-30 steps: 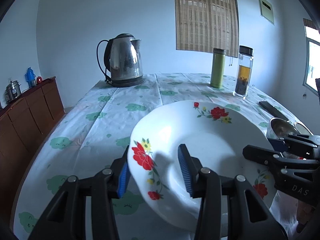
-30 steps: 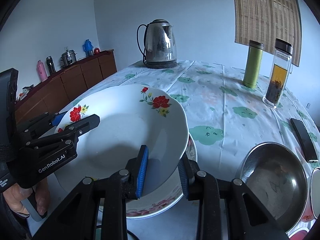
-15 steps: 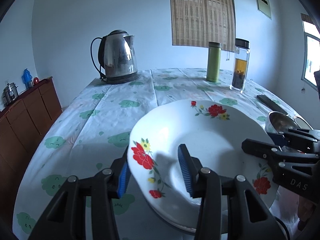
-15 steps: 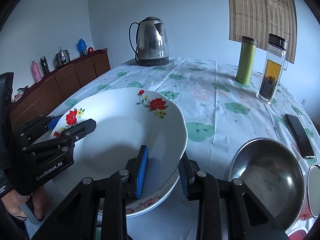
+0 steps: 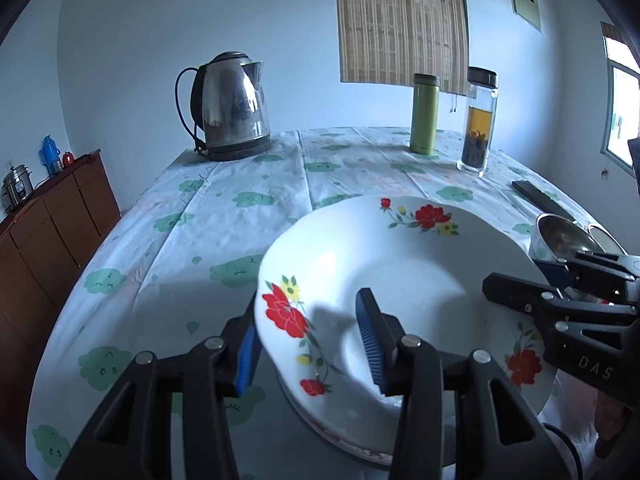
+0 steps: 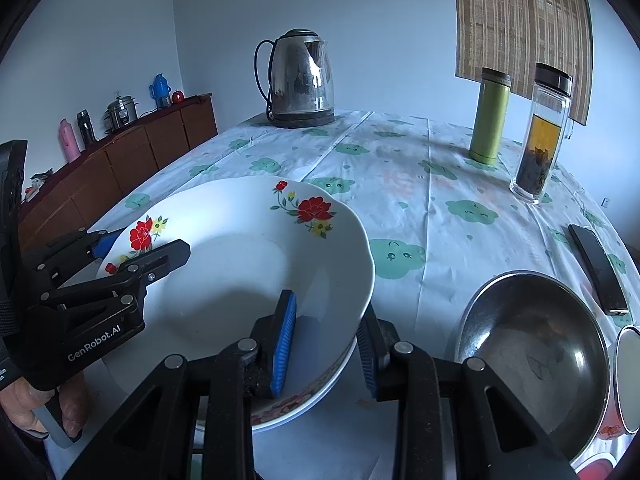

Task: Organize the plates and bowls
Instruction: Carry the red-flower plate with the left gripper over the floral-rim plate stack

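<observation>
Plate (image 5: 400, 280) with red flowers sinks closer onto the plate beneath (image 6: 304, 404) as I lower it; left gripper (image 5: 312, 344) and right gripper (image 6: 326, 344) fingers stay clamped on opposite rims, stacking nearly done.

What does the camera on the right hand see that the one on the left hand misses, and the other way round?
Only the right view shows the inside of the steel bowl, the pink flask on the sideboard, and a second plate beneath the flowered one. Only the left view shows the window and the wall panel. Both show the flowered plate, which the left tongs and right tongs each straddle at its rim, plus the kettle, green flask, tea bottle and black phone.
</observation>
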Motion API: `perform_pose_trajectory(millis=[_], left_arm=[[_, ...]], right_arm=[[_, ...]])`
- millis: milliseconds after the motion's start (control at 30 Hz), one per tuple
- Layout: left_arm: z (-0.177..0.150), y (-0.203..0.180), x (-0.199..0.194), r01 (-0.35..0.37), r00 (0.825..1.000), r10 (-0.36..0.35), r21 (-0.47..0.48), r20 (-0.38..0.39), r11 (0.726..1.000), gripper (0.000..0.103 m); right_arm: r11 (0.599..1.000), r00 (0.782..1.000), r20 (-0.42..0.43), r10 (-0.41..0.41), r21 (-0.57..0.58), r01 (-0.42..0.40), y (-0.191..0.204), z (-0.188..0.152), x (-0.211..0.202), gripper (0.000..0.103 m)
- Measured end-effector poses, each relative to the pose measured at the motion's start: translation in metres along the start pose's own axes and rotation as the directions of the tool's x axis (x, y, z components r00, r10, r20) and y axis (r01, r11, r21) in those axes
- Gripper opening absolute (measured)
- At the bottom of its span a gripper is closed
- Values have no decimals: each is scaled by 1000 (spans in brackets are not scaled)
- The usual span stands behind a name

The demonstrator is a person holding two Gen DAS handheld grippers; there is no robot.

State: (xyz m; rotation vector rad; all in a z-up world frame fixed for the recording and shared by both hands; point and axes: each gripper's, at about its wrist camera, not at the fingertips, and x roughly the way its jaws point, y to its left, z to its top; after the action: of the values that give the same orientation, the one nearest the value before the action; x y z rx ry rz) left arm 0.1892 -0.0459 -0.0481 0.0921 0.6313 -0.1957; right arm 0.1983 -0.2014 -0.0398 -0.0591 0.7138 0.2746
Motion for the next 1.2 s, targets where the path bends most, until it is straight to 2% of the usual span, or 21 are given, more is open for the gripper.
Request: perform_pose_trajectory(millis=[567,1200], left_arm=[[0,-3,7,7,999,-7,11,-41,1000,44],[-1,-6,8,0,999,1,35,-42,999,44]], right_arm=[[1000,1000,-9,-26,-12,26,1,0,0,31],[998,999,-13,-50,-36,50,2,-4,0,32]])
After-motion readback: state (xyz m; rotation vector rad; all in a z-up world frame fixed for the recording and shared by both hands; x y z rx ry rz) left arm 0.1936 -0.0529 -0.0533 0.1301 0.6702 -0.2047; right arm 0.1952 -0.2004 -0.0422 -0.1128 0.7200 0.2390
